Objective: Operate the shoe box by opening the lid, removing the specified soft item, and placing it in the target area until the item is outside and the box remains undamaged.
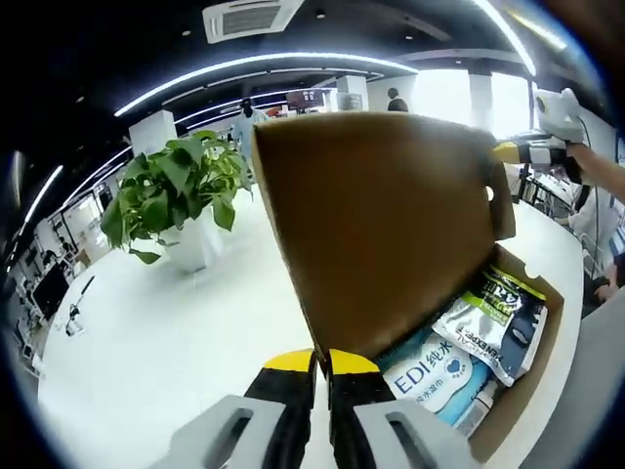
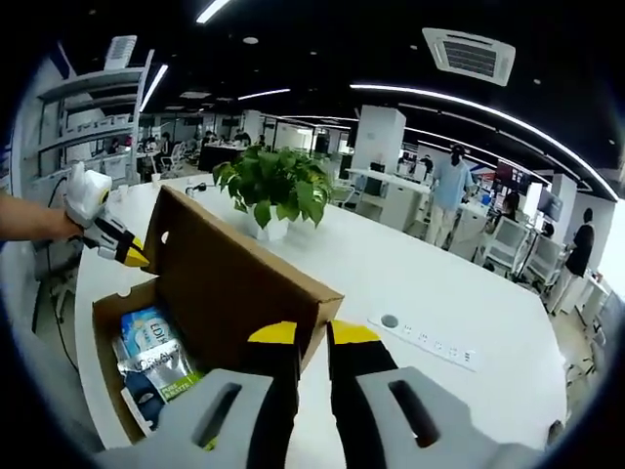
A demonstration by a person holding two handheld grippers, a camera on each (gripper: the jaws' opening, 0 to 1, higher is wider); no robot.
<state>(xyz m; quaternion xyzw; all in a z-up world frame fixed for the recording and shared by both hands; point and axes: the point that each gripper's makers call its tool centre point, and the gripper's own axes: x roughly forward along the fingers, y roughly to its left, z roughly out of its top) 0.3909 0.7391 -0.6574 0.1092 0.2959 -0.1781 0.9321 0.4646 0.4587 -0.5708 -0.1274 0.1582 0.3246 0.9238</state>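
Note:
A brown cardboard shoe box stands on a white table, its lid raised upright. My left gripper is shut on the lid's near corner. My right gripper pinches the far corner, held by a hand. Inside lie a blue soft pack marked EDI and a green, black and white pouch. In the right gripper view my right gripper clamps the lid, and the left gripper holds its other corner. The box wall, blue pack and pouch show below.
A leafy plant in a white pot stands on the table behind the box. A white power strip lies flat on the table to the right. People walk in the office behind. Bare white tabletop spreads left of the box.

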